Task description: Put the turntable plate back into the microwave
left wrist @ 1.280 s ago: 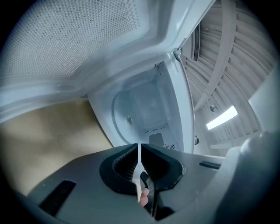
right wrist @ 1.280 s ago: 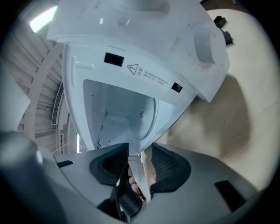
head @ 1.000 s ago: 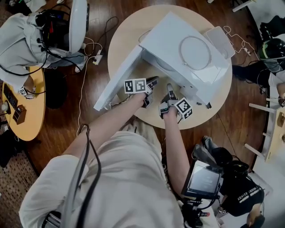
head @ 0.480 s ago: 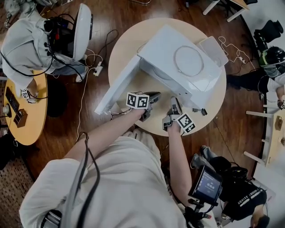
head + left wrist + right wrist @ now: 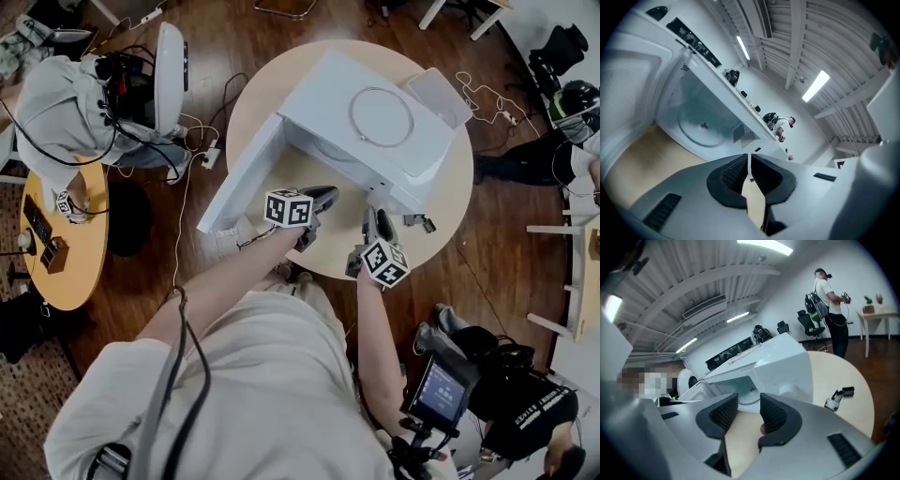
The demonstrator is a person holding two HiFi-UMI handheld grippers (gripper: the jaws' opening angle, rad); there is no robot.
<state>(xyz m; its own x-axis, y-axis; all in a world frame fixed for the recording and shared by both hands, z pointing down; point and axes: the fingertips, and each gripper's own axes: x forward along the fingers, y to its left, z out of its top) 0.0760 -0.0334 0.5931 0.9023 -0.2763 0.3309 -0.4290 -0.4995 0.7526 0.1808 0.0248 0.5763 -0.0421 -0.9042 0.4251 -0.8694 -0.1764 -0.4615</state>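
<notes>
In the head view, a white microwave (image 5: pixel 323 94) is seen on a round pale table (image 5: pixel 255 94) in the upper middle of the frame, with its door (image 5: pixel 239 178) swung open toward the lower left. A thin ring (image 5: pixel 382 115) is laid on the microwave's top. The left gripper (image 5: pixel 325 195) is held just before the open front, and the right gripper (image 5: pixel 374 219) is held to its right, near the front corner; a small grey and black piece (image 5: pixel 419 222) is left on the table just right of it. In the left gripper view, the jaws are seen pressed together with nothing between them. Beyond them, in the left middle of the frame, the turntable plate (image 5: pixel 701 130) is seen lying flat on the floor of the open cavity, with a small hub at its centre. A person (image 5: pixel 780 125) is made out far off at the centre. In the right gripper view, the jaws are held well apart, and only bare tabletop is seen between them. A part of the plate's rim is shown in the cavity just above the jaws, and another person (image 5: pixel 828 296) is seen standing at the upper right.
</notes>
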